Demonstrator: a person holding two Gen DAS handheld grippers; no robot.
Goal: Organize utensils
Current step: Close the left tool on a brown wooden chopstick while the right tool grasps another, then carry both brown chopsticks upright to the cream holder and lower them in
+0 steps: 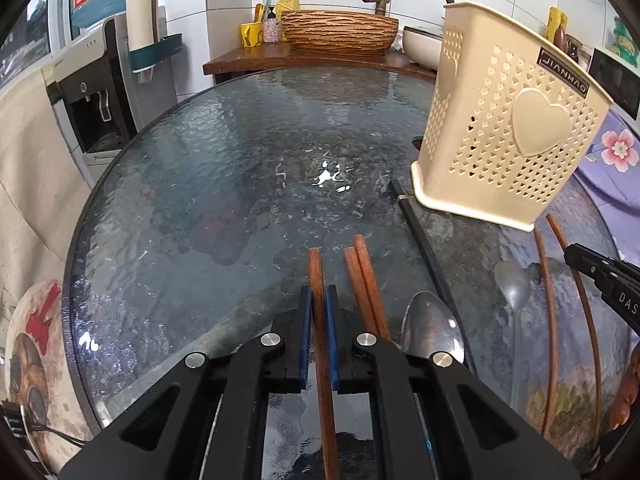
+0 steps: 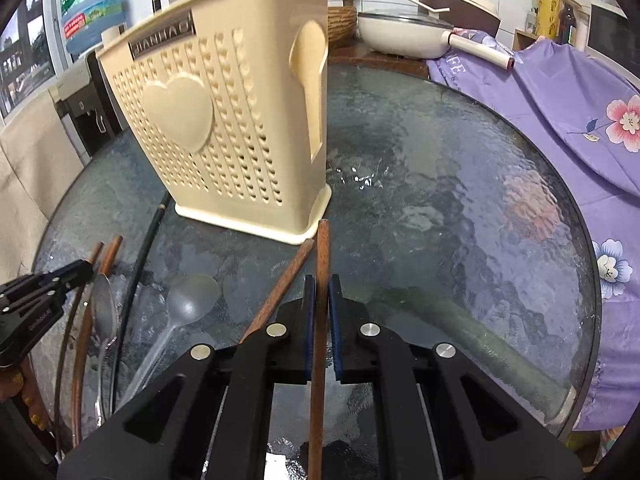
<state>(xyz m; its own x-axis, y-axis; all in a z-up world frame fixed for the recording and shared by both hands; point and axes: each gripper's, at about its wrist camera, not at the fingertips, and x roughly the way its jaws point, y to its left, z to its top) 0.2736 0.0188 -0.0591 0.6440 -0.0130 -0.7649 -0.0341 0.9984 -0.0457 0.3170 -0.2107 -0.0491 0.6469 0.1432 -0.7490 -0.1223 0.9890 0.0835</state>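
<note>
Blue pads of the left gripper (image 1: 319, 300) clamp one brown wooden chopstick (image 1: 316, 272); the right gripper (image 2: 322, 292) pinches another (image 2: 322, 248). Pick-up step: next, I judge, each must lift and tip into the cream holder (image 1: 508, 120) on the glass bench (image 1: 200, 184). Remaining: three brown chopsticks, one black, two spoons.

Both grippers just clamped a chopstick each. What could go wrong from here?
1. The left gripper holds its wooden chopstick right beside two loose chopsticks; lifting may drag them.
2. The right gripper grips its chopstick mid-length, so it could pivot between the pads.
3. That chopstick's tip sits close to the cream holder; swinging it up carelessly might knock the light holder.
</note>
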